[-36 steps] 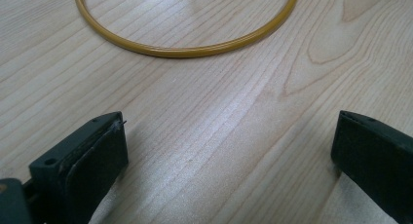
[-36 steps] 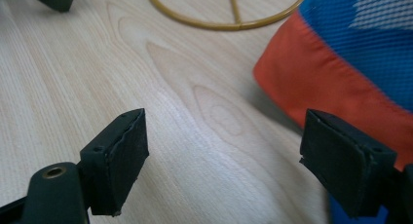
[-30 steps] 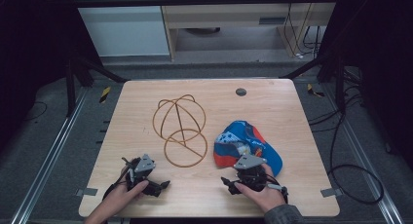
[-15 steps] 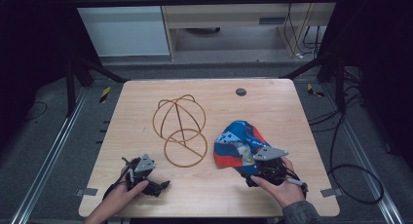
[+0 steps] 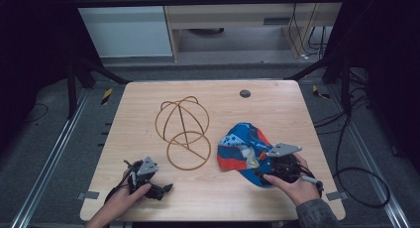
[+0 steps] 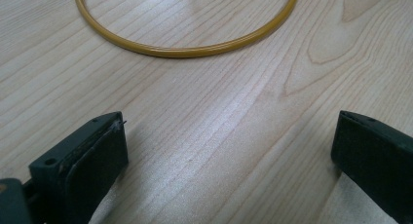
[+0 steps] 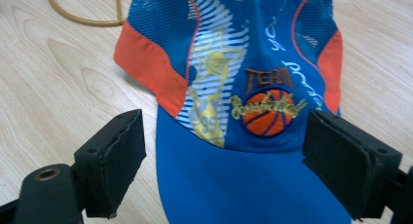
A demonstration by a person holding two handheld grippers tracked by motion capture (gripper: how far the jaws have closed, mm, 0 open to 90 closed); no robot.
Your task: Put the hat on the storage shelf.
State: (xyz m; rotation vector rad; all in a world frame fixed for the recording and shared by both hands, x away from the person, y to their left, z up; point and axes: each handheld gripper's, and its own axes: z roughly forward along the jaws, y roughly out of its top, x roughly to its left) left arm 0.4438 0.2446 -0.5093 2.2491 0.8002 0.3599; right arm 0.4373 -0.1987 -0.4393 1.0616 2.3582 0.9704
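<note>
Right gripper (image 5: 267,169): jaws spread wide, nothing clamped. In the right gripper view (image 7: 221,160) the two black pads stand either side of the cap's blue brim, the brim lying between them; whether either pad touches cloth I cannot tell.

Cap (image 7: 243,87): soft fabric, crumpled on the wooden table (image 5: 277,109), right of centre near the front edge (image 5: 242,147). Blue mesh-like panels, orange side patches, white striped panel with a yellow figure, embroidered orange basketball badge with lettering. Brim smooth, flat, plain blue.

Left gripper (image 5: 166,188): lying low on the table at the front left, held in the left hand (image 5: 124,200). In the left gripper view (image 6: 229,151) the jaws are wide apart, bare wood grain between them, holding nothing.

Wire frame (image 5: 183,126): thin yellow-brown rod, a domed cage of curved ribs joined to a flat round ring. The ring (image 6: 185,44) rests on the table ahead of the left jaws, apart from them. Table surface pale, matte, with visible grain.
</note>
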